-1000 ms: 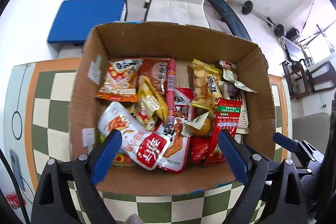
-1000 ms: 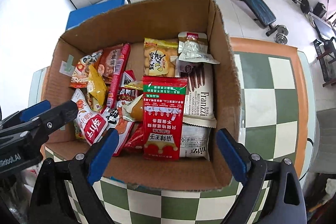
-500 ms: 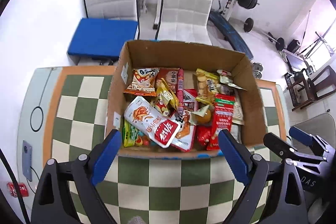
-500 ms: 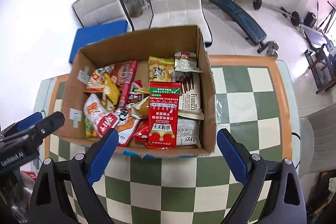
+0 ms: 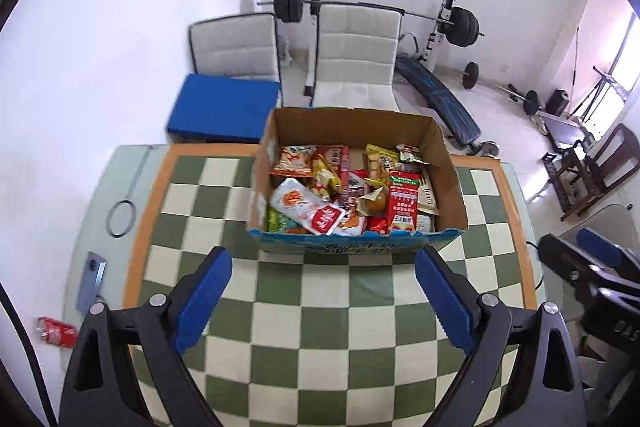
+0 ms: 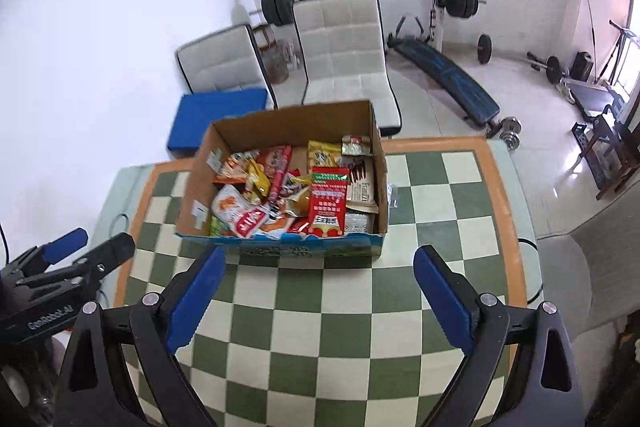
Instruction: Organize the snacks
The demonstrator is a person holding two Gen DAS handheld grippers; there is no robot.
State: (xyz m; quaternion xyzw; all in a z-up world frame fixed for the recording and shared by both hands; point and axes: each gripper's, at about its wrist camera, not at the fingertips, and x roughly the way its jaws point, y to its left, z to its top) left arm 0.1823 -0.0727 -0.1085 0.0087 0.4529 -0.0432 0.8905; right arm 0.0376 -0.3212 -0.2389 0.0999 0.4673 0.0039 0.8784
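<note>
An open cardboard box [image 5: 452, 187] stands at the far side of the green-and-white checkered table [image 5: 320, 307]. It is full of snack packets, among them a tall red packet [image 5: 403, 205] and a white-and-red packet [image 5: 308, 207]. The box also shows in the right wrist view [image 6: 380, 187], with the red packet [image 6: 329, 201] inside. My left gripper [image 5: 322, 295] is open and empty, well back from the box above the table. My right gripper [image 6: 318, 291] is open and empty too, also back from the box.
Two white padded chairs [image 5: 354, 59] and a blue cushion [image 5: 224, 109] stand behind the table. Gym gear, a barbell rack [image 5: 456, 23] and a bench lie beyond. A red can [image 5: 56, 331] lies on the floor at left. Wooden furniture [image 5: 592, 167] stands at right.
Both grippers have pulled back and up from right over the box. The box looks much smaller and more of the table and room shows. Both stay open and empty.
</note>
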